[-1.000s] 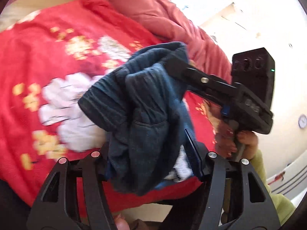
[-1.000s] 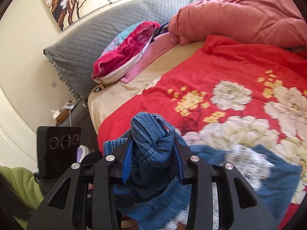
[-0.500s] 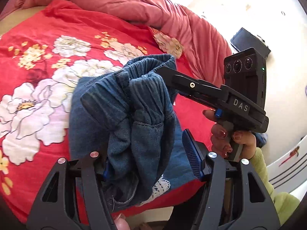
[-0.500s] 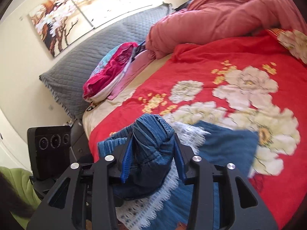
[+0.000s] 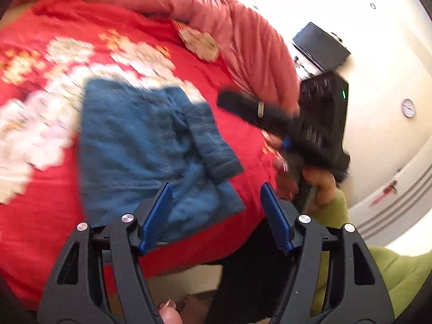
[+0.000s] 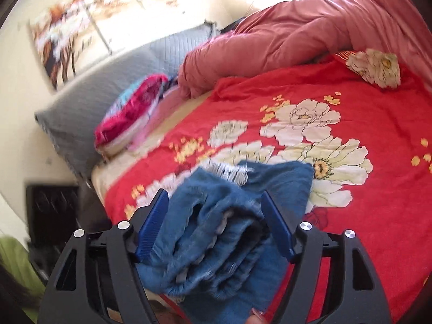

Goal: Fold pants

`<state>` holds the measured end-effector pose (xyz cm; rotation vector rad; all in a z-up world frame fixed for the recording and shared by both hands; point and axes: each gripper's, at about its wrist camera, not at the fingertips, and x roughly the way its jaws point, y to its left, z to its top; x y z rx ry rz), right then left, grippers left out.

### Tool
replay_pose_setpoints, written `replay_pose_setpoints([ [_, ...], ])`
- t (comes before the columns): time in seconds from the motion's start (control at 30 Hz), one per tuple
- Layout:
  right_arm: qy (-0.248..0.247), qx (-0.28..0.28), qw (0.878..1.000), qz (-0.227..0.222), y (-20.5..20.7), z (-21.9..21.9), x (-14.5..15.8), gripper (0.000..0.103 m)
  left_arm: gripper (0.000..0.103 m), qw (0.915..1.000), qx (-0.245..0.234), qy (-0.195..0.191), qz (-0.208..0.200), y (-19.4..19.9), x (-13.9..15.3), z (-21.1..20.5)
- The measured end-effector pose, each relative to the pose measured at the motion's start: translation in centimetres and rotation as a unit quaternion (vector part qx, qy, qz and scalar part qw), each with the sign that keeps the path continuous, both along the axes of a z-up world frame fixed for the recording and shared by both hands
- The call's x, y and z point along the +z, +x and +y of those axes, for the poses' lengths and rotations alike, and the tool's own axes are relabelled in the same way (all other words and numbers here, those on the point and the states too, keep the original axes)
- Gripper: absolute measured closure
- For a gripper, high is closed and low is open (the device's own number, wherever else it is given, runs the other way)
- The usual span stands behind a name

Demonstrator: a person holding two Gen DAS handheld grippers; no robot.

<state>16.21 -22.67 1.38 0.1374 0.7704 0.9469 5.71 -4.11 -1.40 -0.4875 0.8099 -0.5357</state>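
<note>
Red floral bedding (image 6: 378, 202) covers the bed, and on it, close to the near edge, lie the folded blue denim pants (image 5: 140, 145) — a flat rectangle in the left wrist view, with the gathered waistband (image 5: 213, 145) turned up along the right side. A strip of white lace trim (image 6: 232, 172) shows at the fold in the right wrist view.

Left gripper (image 5: 216, 208) hangs over the near right corner of the pants with its jaws well apart; they have just been opening, and nothing is between the blue pads (image 5: 156, 213), which touch no cloth. Right gripper (image 6: 214, 220) has its jaws spread too, having just been opening — the bunched waistband end of the pants sits between the pads, loose and slumped rather than pinched. In the left wrist view this gripper is blurred, off the right edge of the pants, held by a hand (image 5: 310, 178) in a green sleeve (image 5: 399, 270).

Beyond the pants a pink duvet (image 6: 310, 35) is heaped along the far side. At the head of the bed a grey quilted pillow (image 6: 89, 102) leans on the wall, with a magenta and turquoise bundle of cloth (image 6: 129, 118) lying against it. A flower painting (image 6: 70, 35) hangs above.
</note>
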Motion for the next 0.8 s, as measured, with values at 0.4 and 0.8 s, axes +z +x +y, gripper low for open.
replay_pose_setpoints([
  [0.4,-0.155,-0.06,0.986,-0.006,-1.0,0.2,-4.3,0.029,0.039,0.9775,0.075,0.195,0.032,1.1,-2.0,0.0],
  [0.8,-0.076,-0.086,0.993,-0.021,-3.5,-2.4,-1.4,0.026,0.038,0.9757,0.085,0.2,0.026,0.1,-0.8,0.1],
])
